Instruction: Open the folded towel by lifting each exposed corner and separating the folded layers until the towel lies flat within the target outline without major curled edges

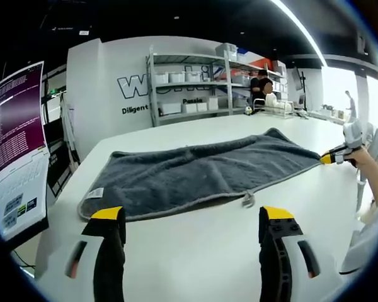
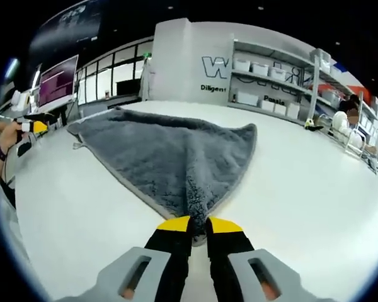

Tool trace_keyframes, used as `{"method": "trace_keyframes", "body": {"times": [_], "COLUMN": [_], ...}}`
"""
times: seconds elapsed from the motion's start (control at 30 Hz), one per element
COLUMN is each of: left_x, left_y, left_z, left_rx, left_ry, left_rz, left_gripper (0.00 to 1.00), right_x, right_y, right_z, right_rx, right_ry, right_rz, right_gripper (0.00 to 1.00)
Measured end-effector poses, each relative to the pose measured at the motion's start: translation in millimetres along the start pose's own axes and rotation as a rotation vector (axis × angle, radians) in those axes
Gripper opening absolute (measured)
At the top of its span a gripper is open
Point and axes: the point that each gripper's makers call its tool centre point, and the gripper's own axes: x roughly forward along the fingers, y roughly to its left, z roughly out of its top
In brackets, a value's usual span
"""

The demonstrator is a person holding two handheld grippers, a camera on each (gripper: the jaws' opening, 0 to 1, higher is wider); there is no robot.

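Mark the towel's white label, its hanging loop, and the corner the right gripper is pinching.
white label [image 1: 96, 193]: left gripper view, its middle.
hanging loop [image 1: 248, 201]: left gripper view, loop's curve.
pinched corner [image 2: 198, 217]: right gripper view, bunched pile above the jaws.

towel [image 2: 176, 163] corner hidden in right gripper [image 2: 199, 225]

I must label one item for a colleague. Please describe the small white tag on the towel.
Start from the white table and the grey towel spread on it. At the towel's corner nearest the monitor sits a small white tag, the only white patch on the grey cloth.
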Motion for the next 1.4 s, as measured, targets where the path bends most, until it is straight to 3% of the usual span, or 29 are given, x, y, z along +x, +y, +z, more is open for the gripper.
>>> {"method": "trace_keyframes", "body": {"times": [0.87,1.4], "left_x": [1.2,1.6], "left_y": [-5.1,-6.9], "left_z": [-6.0,-8.1], "left_rx": [0.012,0.015], "left_ry": [0.031,0.042], "left_rz": [-0.011,-0.009], "left_gripper": [0.86,0.85], "right_x": [-23.8,-32.7], "right_y": [-51.4,-88.3], "right_z": [-17.2,-25.8], "right_rx": [-0.036,-0.007], "right_ry": [0.065,0.069], "right_rz": [-0.122,-0.199], "right_gripper": [0.06,0.06]}}
